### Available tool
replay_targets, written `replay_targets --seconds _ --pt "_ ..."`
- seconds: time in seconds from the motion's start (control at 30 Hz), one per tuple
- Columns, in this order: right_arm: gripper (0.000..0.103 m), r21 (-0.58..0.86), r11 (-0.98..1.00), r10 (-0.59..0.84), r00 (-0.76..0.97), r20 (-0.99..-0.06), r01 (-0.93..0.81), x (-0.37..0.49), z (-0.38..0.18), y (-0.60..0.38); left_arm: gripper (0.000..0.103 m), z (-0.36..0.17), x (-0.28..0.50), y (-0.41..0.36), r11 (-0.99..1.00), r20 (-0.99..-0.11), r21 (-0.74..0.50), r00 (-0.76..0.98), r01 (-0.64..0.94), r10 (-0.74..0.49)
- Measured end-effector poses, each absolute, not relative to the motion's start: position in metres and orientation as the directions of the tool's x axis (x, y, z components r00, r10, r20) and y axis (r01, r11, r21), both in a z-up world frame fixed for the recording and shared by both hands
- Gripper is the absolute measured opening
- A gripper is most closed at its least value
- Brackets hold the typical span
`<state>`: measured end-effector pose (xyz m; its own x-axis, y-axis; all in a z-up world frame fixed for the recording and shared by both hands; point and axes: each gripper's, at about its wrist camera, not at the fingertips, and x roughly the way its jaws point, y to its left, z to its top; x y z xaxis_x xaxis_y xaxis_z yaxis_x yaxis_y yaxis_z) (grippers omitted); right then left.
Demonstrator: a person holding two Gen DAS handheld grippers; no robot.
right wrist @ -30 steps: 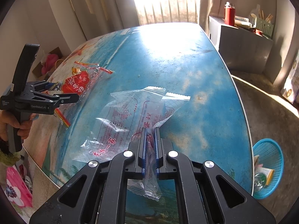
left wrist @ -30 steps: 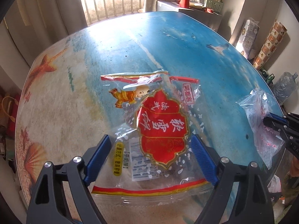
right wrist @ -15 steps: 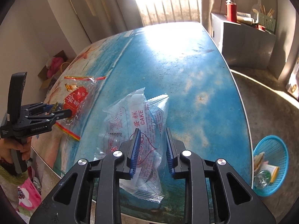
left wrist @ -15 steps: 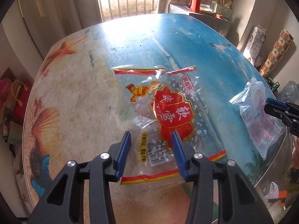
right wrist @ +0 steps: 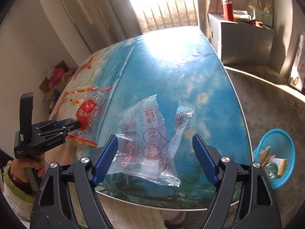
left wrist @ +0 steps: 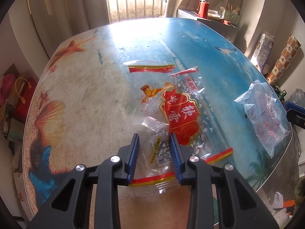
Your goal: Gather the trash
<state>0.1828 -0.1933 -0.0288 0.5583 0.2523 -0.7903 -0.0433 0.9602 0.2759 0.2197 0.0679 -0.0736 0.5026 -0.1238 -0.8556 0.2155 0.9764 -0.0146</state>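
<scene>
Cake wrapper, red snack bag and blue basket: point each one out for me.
cake wrapper (right wrist: 150, 139): right wrist view, on the printed red heart.
red snack bag (left wrist: 181, 120): left wrist view, on its red label.
blue basket (right wrist: 286, 143): right wrist view, on its mesh wall.

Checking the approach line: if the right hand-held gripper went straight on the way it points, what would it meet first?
Most likely the clear cake wrapper lying on the table, between the wide-open right hand-held gripper fingers; depth is uncertain.
</scene>
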Motion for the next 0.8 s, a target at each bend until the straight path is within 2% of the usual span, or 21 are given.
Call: replay_targets --seconds 0.2,0.5,0.8 --pt "0.080 0.338 0.938 0.258 0.500 -0.827 0.074 0.186 -0.052 -0.211 0.031 -0.074 0.219 0.070 0.976 -0.853 -0.021 0.505 0.219 -0.132" --pt "0.079 0.304 0.953 0.270 0.475 -0.837 -0.006 0.195 -0.064 -0.172 0.030 -0.074 0.219 0.070 0.975 -0.852 -0.022 0.507 0.219 -0.133" --pt "0.045 0.131 0.989 0.145 0.515 -0.845 -0.064 0.196 -0.069 -0.142 0.030 -0.074 0.219 0.070 0.974 -0.851 -0.011 0.509 0.226 -0.127"
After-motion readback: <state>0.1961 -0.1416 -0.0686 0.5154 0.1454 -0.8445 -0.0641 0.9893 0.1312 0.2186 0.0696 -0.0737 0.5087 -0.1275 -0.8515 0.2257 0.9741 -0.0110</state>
